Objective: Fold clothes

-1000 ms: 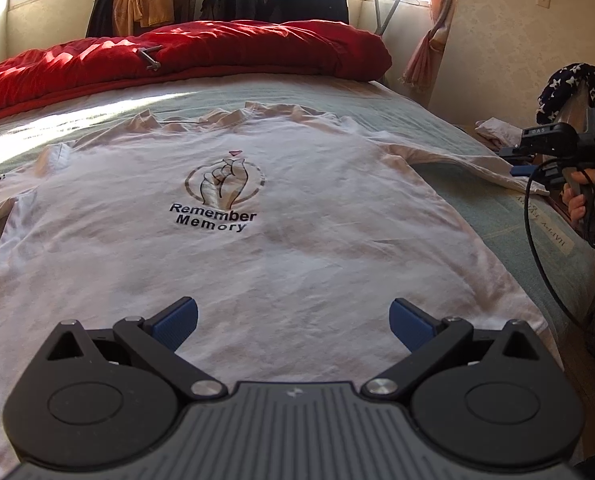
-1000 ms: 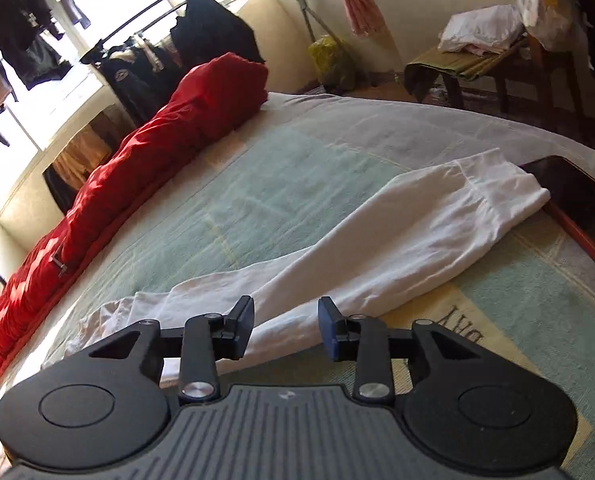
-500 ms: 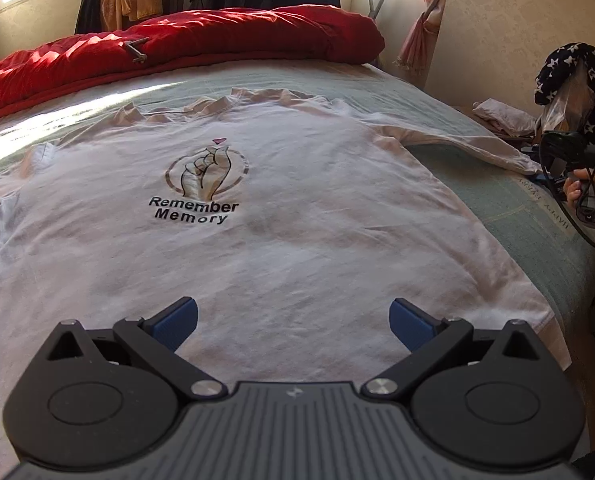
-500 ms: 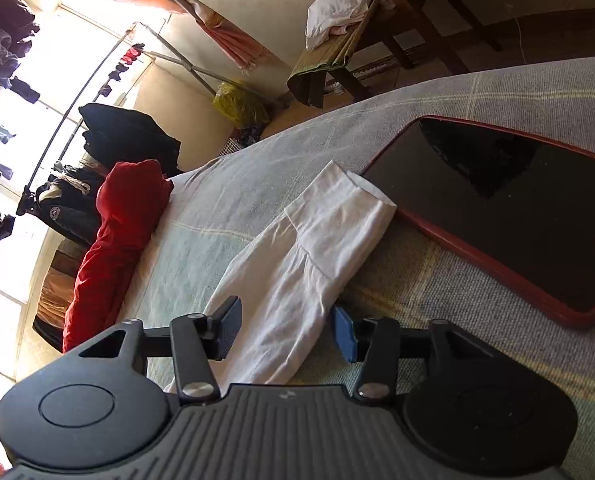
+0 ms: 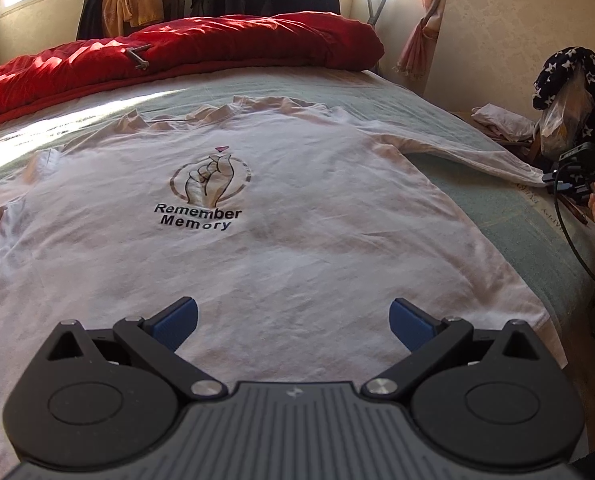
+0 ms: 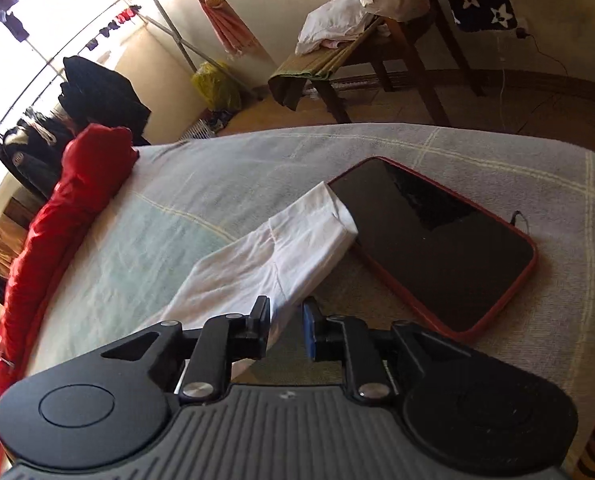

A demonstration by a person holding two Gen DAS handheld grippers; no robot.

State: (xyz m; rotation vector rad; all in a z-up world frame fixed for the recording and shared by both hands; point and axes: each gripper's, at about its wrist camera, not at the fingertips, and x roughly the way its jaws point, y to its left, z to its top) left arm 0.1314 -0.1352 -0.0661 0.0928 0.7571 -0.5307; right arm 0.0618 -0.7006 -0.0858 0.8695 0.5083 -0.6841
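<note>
A white long-sleeved shirt (image 5: 277, 240) printed "Remember Memory" lies spread flat, front up, on the bed. My left gripper (image 5: 293, 320) hovers over its lower hem, open wide, with nothing between its blue pads. The shirt's right sleeve (image 6: 277, 252) stretches out to the side, and its cuff end rests against a red-cased phone (image 6: 437, 240). My right gripper (image 6: 286, 316) sits low at that sleeve near the cuff. Its jaws are closing with the sleeve's near edge between them, and a small gap still shows beside the cloth. In the left wrist view the sleeve (image 5: 477, 156) reaches the right gripper (image 5: 553, 184).
A red duvet (image 5: 177, 52) is bunched along the head of the bed. The phone lies screen up near the bed's right edge. Beyond that edge stand a wooden chair (image 6: 377, 48) piled with clothes and a drying rack (image 6: 97, 92) by the window.
The right gripper has slid along the sleeve toward the cuff and dropped lower, and its jaws have narrowed around the sleeve's edge. The left gripper has stayed put, still open.
</note>
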